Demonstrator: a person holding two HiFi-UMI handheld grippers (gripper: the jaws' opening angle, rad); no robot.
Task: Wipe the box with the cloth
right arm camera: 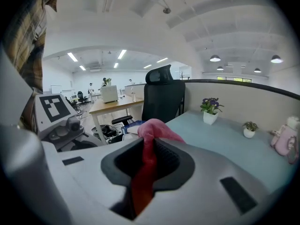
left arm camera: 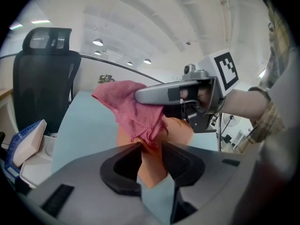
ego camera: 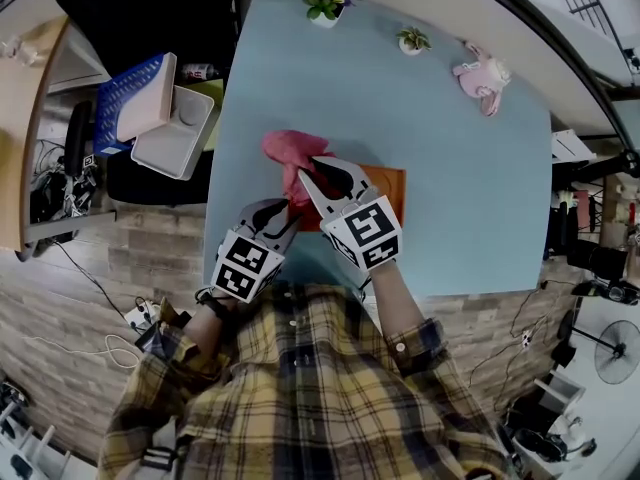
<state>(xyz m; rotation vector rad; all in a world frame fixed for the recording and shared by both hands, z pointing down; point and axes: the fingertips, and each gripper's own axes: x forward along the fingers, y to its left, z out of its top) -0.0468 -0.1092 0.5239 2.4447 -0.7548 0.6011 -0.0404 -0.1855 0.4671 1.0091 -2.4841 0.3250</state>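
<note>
right claw clenched on cloth | left claw closing, box corner between jaws | box on tabletop, just under hanging cloth; likely next: lower right claw

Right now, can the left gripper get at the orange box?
Probably yes: a corner of the box sits between the closing jaws of the left gripper; the cloth in the right gripper hangs just beyond.

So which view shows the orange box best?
The left gripper view: the flat orange box sits close up, centre frame, partly under the pink cloth. The head view shows only its right end; the right gripper view shows none.
</note>
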